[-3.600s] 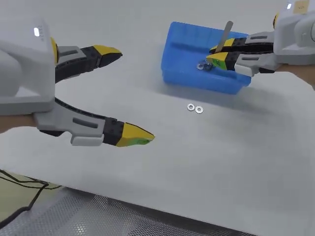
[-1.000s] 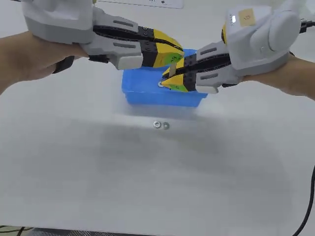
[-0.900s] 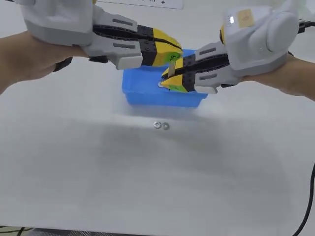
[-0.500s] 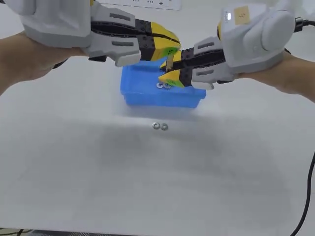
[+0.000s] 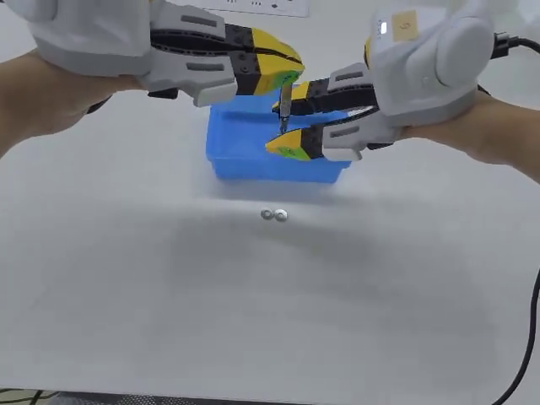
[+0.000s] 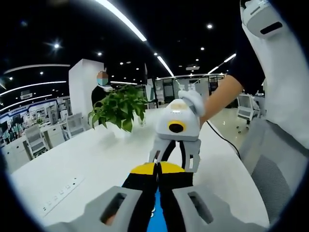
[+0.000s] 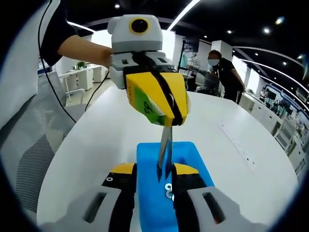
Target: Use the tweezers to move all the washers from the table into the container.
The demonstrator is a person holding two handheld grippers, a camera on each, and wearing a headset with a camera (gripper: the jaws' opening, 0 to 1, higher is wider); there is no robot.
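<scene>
Remaining outside: two silver metal washers [image 5: 273,215] on white table [image 5: 253,321], just before blue plastic container [image 5: 253,166]; others lie inside it. Left gripper [image 5: 288,71] clamps slim metal tweezers [image 5: 284,103] above container; right gripper [image 5: 278,125] jaws apart.

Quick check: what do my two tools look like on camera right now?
The left tool and right tool match: white moulded bodies, grey-and-black jaws, yellow tips with green patches. The right one has a yellow label and small white light on top, and a black cable trails from behind it.
</scene>
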